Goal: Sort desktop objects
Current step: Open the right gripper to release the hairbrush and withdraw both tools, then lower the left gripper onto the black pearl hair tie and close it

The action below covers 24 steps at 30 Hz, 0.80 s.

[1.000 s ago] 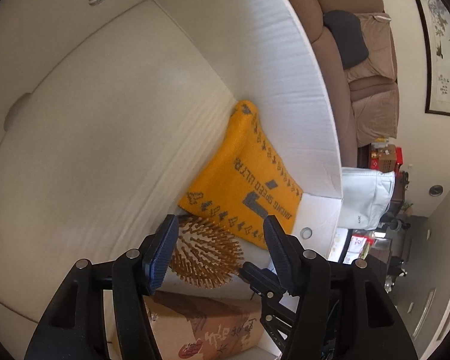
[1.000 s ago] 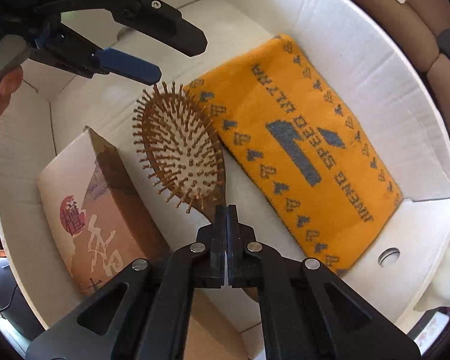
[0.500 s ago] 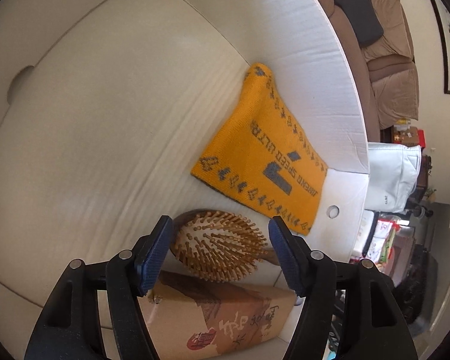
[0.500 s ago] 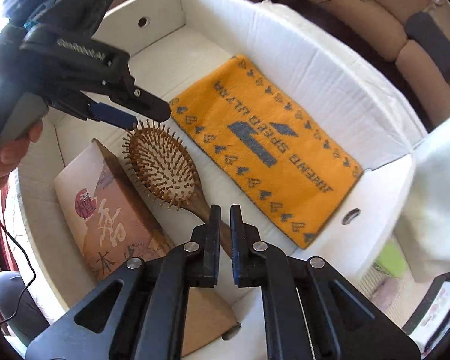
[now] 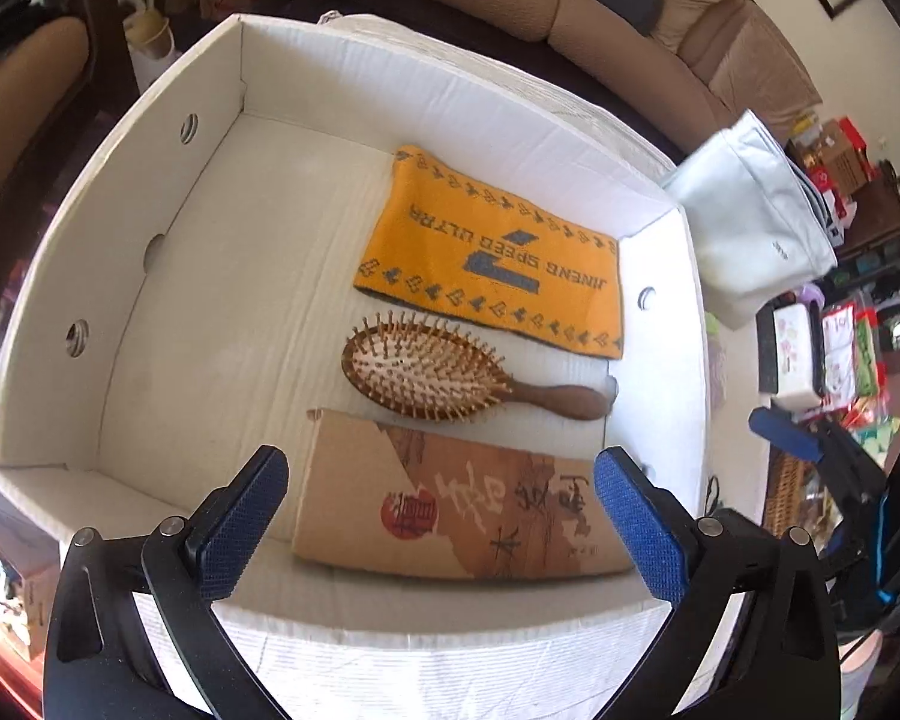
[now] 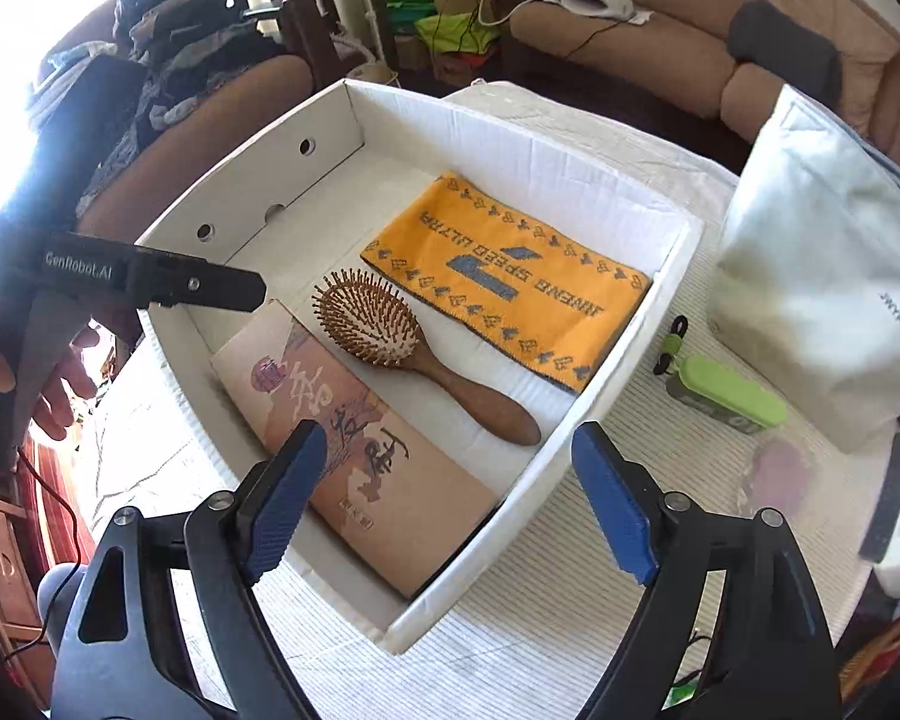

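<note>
Box (image 5: 150, 312): 1 hairbrush (image 5: 432, 375), 1 towel (image 5: 498, 258), 1 carton (image 5: 450, 504).

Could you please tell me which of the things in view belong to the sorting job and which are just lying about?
Part of the job:
- white box
- orange towel
- wooden hairbrush
- brown packet
- green case, on the table outside the box, possibly next

Just lying about:
- white bag
- sofa
- dark cushion
</note>
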Tool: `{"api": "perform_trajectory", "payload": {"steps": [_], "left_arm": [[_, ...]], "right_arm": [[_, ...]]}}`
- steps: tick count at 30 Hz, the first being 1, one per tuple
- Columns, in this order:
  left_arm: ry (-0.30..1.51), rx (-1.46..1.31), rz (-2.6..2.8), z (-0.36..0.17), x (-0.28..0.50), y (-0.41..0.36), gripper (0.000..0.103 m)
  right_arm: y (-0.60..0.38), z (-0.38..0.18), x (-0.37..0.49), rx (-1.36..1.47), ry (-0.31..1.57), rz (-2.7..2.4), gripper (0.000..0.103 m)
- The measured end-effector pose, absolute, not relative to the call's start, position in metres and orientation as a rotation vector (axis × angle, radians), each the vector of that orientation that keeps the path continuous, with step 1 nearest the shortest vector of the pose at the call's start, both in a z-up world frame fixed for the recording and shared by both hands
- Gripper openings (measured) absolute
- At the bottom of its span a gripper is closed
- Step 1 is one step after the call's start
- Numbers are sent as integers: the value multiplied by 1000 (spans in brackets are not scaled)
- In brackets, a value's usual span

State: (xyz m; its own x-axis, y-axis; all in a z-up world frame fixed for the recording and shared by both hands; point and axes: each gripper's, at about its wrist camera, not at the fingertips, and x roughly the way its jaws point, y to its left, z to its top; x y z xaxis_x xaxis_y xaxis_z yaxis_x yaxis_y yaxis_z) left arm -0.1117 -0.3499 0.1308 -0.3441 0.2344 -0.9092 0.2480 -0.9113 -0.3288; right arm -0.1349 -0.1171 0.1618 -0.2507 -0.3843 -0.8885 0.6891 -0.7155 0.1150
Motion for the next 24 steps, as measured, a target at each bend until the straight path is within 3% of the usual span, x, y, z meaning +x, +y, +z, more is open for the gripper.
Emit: {"api": "perform_trajectory", "payload": {"steps": [13, 18, 24], "left_arm": [[429, 1652, -2775, 199, -35, -222, 103], [404, 1655, -2880, 191, -16, -156, 103], [300, 1675, -2932, 161, -12, -78, 103]], "right_arm": [[44, 204, -57, 1302, 266, -2167, 95], [109, 188, -33, 1321, 194, -2235, 95], [154, 152, -9, 1328, 275, -2317, 95]]}}
